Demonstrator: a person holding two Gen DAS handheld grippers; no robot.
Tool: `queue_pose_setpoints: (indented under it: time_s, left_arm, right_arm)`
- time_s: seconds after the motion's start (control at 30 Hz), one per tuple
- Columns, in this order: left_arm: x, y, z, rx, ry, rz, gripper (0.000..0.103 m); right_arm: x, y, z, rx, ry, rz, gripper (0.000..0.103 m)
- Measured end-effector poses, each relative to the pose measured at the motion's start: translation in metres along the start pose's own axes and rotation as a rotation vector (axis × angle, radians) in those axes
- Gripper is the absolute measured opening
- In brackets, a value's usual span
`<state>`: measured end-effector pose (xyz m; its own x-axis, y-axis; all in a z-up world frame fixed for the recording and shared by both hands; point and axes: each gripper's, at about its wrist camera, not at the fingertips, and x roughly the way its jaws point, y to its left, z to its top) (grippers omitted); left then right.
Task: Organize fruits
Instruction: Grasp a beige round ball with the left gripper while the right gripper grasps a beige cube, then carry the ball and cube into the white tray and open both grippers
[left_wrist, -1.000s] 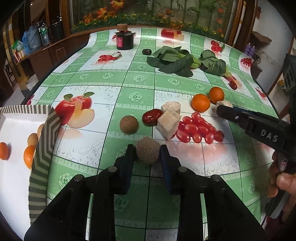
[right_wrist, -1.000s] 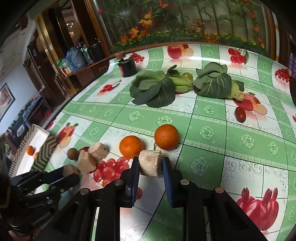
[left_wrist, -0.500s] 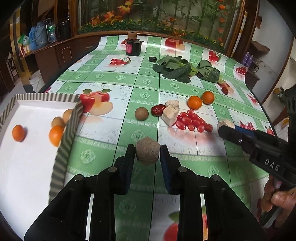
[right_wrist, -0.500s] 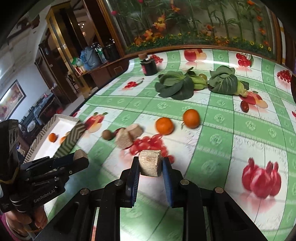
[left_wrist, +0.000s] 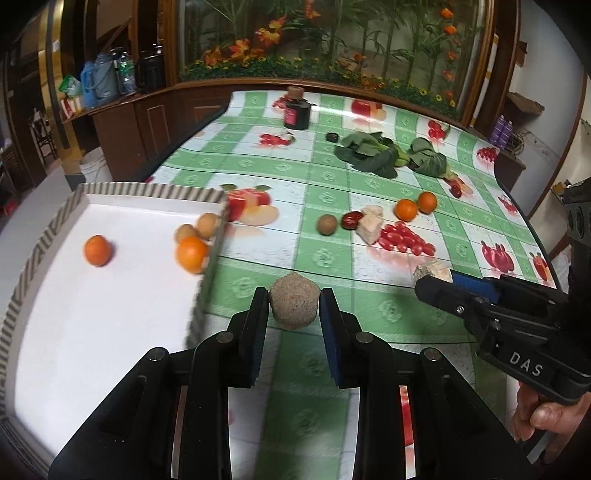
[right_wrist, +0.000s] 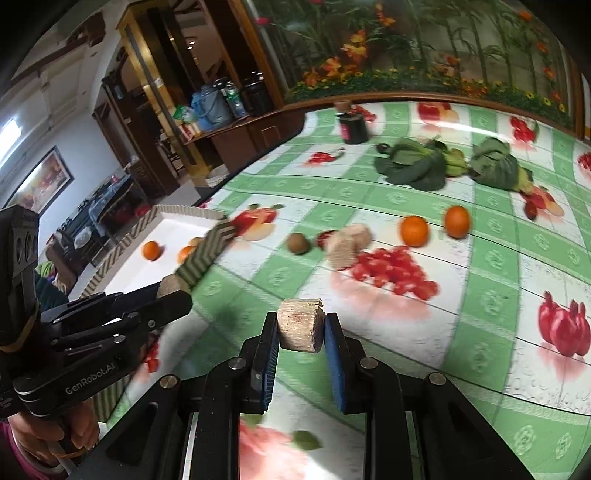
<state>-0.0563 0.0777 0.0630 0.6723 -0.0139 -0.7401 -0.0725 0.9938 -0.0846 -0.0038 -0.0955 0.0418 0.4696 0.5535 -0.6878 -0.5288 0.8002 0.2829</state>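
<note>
My left gripper is shut on a round brown fruit, held above the table just right of the white tray. The tray holds two oranges and two tan fruits. My right gripper is shut on a tan cut chunk; it shows at the right of the left wrist view. The left gripper shows in the right wrist view. On the table lie two oranges, a brown round fruit, a red date and tan chunks.
Leafy greens and a dark jar stand farther back. A dark date lies by the greens. The tablecloth carries printed fruit pictures. A wooden cabinet runs along the left edge.
Both grippers have lifted and pulled back from the fruit pile, each holding its item. The left gripper has come beside the tray; more of the tray is in view.
</note>
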Motion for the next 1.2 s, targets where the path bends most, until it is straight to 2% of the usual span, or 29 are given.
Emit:
queue_pose_setpoints:
  time_s: [0.5,0.77,0.9,1.2]
  left_arm:
    - [-0.039,0.072,-0.005,-0.038,-0.061,0.13,0.027]
    - [-0.044,0.111,-0.003,-0.071,-0.07,0.2,0.027]
    - [-0.04,0.126,-0.004,-0.089,-0.056,0.217,0.027]
    - [-0.025,0.148,-0.006,-0.135,-0.01,0.207,0.027]
  right_arm:
    - [0.021,0.087,0.014,-0.134,0.009,0.077,0.023]
    - [0.037,0.122,0.022,-0.183,0.026,0.11,0.023]
    - [0.048,0.135,0.026,-0.204,0.039,0.124,0.023]
    - [0.075,0.153,0.034,-0.245,0.083,0.137,0.023]
